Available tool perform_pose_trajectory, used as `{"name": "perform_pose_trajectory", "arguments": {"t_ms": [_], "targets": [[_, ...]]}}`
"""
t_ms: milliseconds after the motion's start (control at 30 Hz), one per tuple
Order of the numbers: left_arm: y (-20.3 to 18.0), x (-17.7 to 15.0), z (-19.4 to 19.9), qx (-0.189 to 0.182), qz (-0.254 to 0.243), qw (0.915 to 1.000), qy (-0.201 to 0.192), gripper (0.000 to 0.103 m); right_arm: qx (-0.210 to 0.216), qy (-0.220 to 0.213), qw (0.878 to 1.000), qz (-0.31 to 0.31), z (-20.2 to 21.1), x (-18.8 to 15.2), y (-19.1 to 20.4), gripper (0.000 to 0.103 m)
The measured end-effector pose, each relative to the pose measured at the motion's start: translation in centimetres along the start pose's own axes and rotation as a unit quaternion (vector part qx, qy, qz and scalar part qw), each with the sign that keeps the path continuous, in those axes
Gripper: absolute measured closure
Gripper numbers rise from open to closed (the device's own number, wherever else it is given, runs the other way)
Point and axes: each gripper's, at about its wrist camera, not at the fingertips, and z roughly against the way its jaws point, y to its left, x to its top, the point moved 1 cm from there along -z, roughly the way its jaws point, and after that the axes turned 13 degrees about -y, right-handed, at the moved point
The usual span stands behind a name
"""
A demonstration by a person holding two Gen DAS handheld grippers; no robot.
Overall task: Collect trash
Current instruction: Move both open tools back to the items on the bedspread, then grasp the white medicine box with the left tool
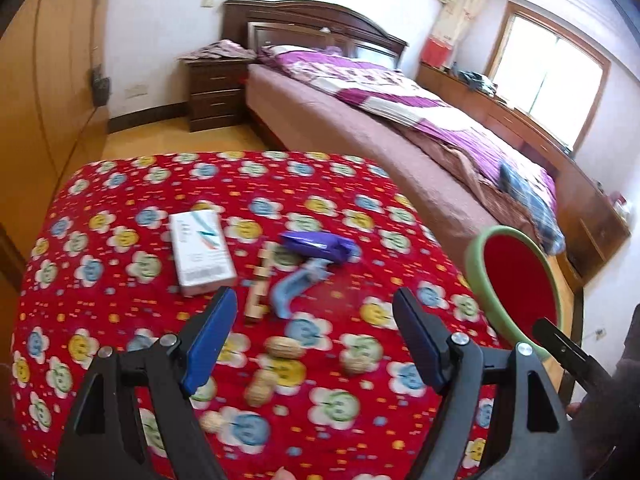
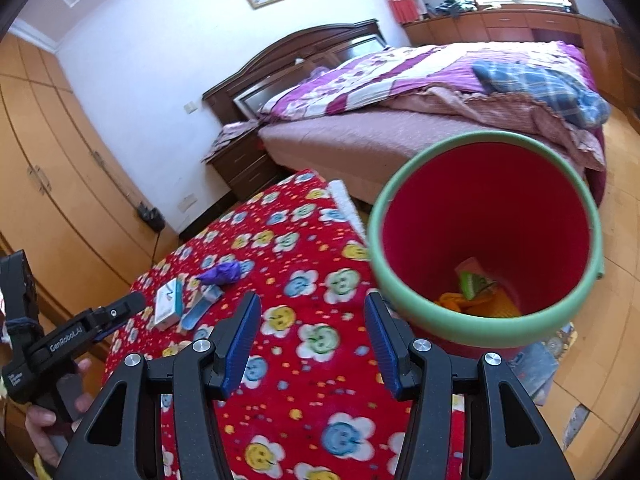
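Reaching for the next piece of litter looks like the step in hand, and the left gripper (image 1: 314, 308) hangs over the red flowered cloth (image 1: 120, 208) with its jaws well apart and nothing between them. I judge the peanut shells (image 1: 285, 347), lying just under those jaws, the easiest pick: come straight down, pinch one shell lightly so it does not crack or skid on the soft cloth, then carry it across to the bin (image 2: 480, 336). The right gripper (image 2: 312, 336) also stands apart and empty, close beside the bin's green rim. That bin, red inside, sits off the cloth's edge with some orange and green scraps at its bottom. Beyond the shells from the bin's side lie a crumpled purple wrapper (image 1: 318, 246), a white carton (image 1: 202, 252), a blue plastic piece (image 1: 294, 292) and a small wooden piece (image 1: 260, 284).
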Motion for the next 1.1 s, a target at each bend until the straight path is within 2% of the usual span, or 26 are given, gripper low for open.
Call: {"name": "perform_pose_trajectory", "arguments": {"t_ms": [333,533,733,1100], "targets": [[6.0,1.6,-2.1,0.076,0.019,0.9969,-0.004,0.023,0.022,0.025,0.999,0.022,-3.7,0.3,3.3,0.048],[8.8,1.4,-4.8,0.089,0.052,0.9945,0.017,0.023,0.029,0.037,0.998,0.032,-5.5,0.3,4.5,0.048],[9.2,0.7,-7.7,0.094,0.057,0.9931,0.04,0.023,0.03,0.052,0.998,0.034,-7.3,0.0,4.8,0.048],[8.7,-0.2,-12.1,0.117,0.033,0.9895,0.077,0.023,0.026,0.064,0.997,0.034,-8.6,-0.3,4.7,0.048]]}}
